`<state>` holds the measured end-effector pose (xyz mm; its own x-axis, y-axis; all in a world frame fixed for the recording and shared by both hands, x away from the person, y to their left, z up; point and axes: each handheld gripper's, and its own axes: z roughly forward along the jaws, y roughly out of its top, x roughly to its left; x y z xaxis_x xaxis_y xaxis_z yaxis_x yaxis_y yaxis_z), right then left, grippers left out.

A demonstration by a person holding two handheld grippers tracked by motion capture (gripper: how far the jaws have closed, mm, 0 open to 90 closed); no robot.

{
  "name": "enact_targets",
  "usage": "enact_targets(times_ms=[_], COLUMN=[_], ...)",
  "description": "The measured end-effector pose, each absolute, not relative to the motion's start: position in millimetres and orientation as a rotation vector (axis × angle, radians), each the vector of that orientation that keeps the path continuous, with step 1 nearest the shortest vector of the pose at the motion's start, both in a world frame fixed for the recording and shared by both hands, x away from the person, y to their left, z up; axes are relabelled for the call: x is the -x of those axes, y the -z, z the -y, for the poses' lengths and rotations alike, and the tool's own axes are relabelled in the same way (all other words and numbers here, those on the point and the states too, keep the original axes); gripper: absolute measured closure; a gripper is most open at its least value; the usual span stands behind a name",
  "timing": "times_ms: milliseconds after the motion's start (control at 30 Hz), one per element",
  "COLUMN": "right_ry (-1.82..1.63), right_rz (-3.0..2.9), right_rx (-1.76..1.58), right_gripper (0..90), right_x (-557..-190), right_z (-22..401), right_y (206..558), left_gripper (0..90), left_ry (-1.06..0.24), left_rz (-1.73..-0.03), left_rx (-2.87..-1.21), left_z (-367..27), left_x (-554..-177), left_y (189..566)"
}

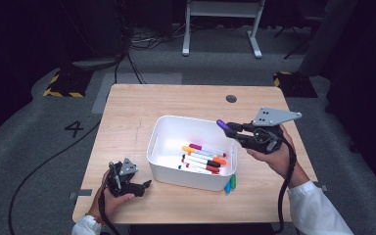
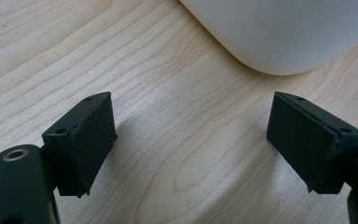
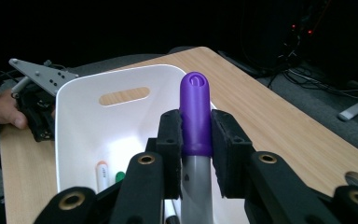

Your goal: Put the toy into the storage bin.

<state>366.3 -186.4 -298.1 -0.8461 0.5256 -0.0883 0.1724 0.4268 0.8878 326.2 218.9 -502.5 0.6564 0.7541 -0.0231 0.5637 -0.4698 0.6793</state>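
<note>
Now carrying the purple-capped marker (image 3: pixel 196 112), pinched at the cap between the right tongs (image 1: pixel 236 130), above the 3 o'clock rim of the white bin (image 1: pixel 169 122). Keeping the squeeze steady, lowering well inside the wall before letting go, laying it alongside the markers already lying in the bin (image 1: pixel 203 157). Resting the left tongs (image 2: pixel 191 144), spread wide and holding nothing, on the desk (image 1: pixel 127 110) at 8 o'clock.

A wooden table (image 1: pixel 142 103) stands on a grey carpet floor (image 1: pixel 24 132) in a dark room. On the far side is a white frame (image 1: pixel 223 27) with cables (image 1: pixel 142 39) near it. Yellow-black tape (image 1: pixel 63 90) marks the floor, and a number 4 (image 1: pixel 73 129) at left.
</note>
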Motion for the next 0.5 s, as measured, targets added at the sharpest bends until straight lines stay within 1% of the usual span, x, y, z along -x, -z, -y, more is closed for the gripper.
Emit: enact_targets(times_ms=[500], right_ry=[-1.283], right_rz=[-2.487], right_rx=[-0.510], right_gripper=[74.5], right_x=[-372], right_z=[128], right_y=[315], left_gripper=[15.6], left_ry=[-0.370], left_rz=[-1.015], left_rx=[-2.204], left_z=[-219], left_x=[-326], left_y=[502])
